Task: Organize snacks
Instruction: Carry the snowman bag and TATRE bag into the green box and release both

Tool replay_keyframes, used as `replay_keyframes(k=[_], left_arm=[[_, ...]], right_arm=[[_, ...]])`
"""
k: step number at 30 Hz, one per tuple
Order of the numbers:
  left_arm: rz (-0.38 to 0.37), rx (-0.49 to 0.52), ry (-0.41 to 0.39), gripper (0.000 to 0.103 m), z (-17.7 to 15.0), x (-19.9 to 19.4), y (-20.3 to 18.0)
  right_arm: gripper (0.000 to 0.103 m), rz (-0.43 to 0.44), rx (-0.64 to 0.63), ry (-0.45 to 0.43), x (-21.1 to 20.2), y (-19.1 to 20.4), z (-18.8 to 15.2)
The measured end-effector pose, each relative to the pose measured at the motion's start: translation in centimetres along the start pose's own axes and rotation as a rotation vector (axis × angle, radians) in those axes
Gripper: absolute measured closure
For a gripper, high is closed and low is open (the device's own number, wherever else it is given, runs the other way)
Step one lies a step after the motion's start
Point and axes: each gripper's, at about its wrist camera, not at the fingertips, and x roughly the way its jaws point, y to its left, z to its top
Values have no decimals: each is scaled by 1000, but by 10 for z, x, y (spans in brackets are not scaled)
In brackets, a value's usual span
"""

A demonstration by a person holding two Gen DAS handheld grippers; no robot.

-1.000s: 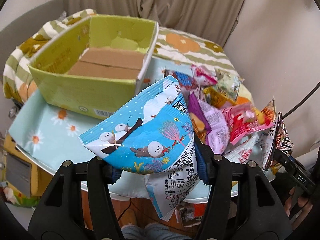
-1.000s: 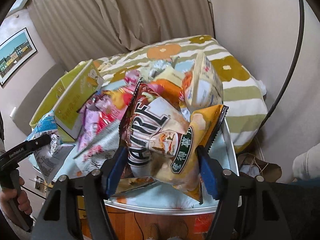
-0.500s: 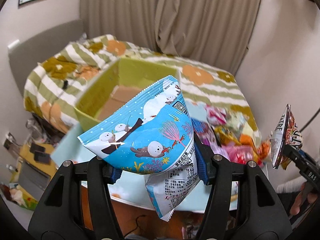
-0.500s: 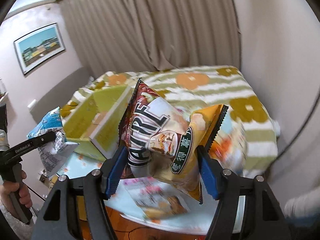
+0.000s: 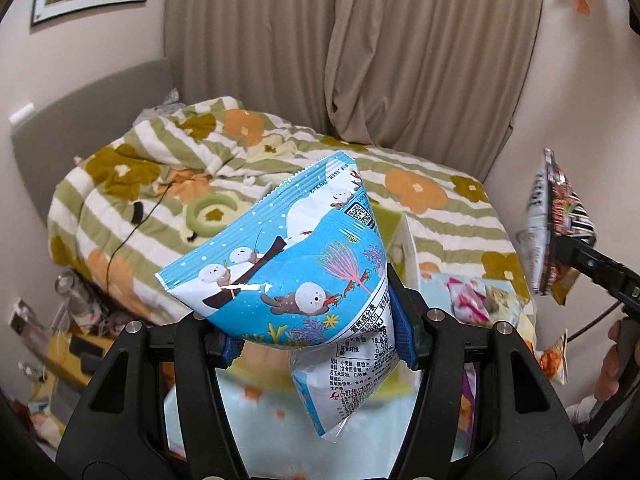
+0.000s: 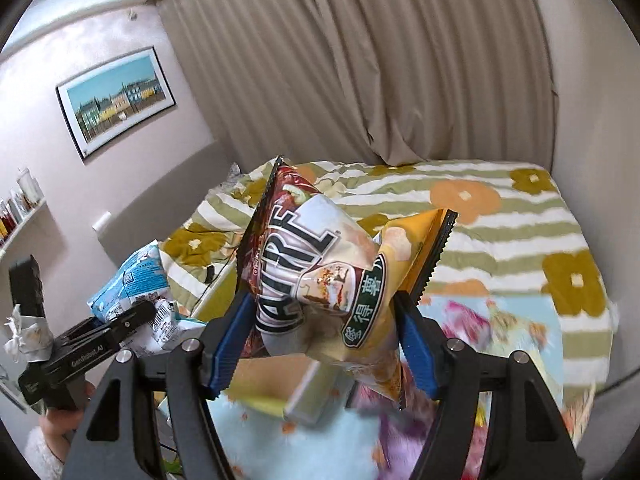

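Above the table: both grippers hold one snack bag each, lifted clear of the light blue flowered tablecloth (image 5: 256, 432).
Left gripper (image 5: 316, 344): clenched on the blue snack bag (image 5: 288, 264), blue pads pressing its lower part from both sides.
Blue snack bag look: glossy film, bright blue with white seals, an otter, pink coral and snow dots; a crimped seal runs along its upper left edge, and a white panel of small print hangs below the pads.
Right gripper (image 6: 320, 344): grasping the chip bag (image 6: 320, 276), ribbed blue pads squeezing its sides.
Chip bag look: puffy, creased foil, cream and yellow with big black letters, a dark green oval label and red-brown top; both end seals are saw-toothed.
Far side: bed under a soft quilt (image 5: 420, 208) with green stripes and orange and olive flowers, pleated beige curtain (image 6: 380, 60) behind.
Right of the table: heap of small bright snack packets (image 5: 476, 300).
Below the chip bag: yellow-green cardboard box (image 6: 304, 400), blurred.
Left wall: framed picture (image 6: 116, 98).
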Motion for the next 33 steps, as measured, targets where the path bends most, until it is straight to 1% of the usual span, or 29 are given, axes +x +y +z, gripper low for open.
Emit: replay_keyframes(k=[1, 4, 7, 11, 14, 15, 16, 18, 19, 20, 22, 26, 33], left_arm=[[-7, 3, 6, 48, 8, 10, 5], [-23, 17, 30, 48, 34, 46, 17], [-41, 40, 68, 48, 54, 87, 28], [-73, 65, 144, 48, 67, 147, 40], [-88, 83, 207, 48, 69, 191, 47], [-86, 92, 220, 48, 67, 199, 47], [-81, 104, 235, 42, 66, 211, 48], [-70, 113, 250, 22, 62, 226, 51], [-64, 109, 255, 4, 62, 230, 54], [-69, 101, 250, 0, 61, 231, 58], [-83, 95, 248, 0, 58, 229, 63], [-67, 106, 256, 0, 49, 219, 73], [-47, 98, 241, 0, 39, 192, 84]], right_arm=[[37, -8, -11, 8, 6, 6, 7], [37, 1, -6, 59, 50, 29, 32], [37, -2, 11, 99, 90, 42, 47], [37, -39, 27, 156, 145, 47, 51], [37, -65, 58, 196, 174, 43, 48], [37, -71, 68, 207, 181, 40, 46], [37, -78, 78, 219, 190, 39, 45], [37, -94, 91, 240, 202, 36, 42], [37, -102, 94, 248, 207, 35, 42], [37, -107, 96, 254, 211, 34, 41], [37, -115, 99, 267, 216, 33, 39], [37, -120, 100, 278, 220, 32, 36], [37, -125, 34, 288, 228, 48, 42]])
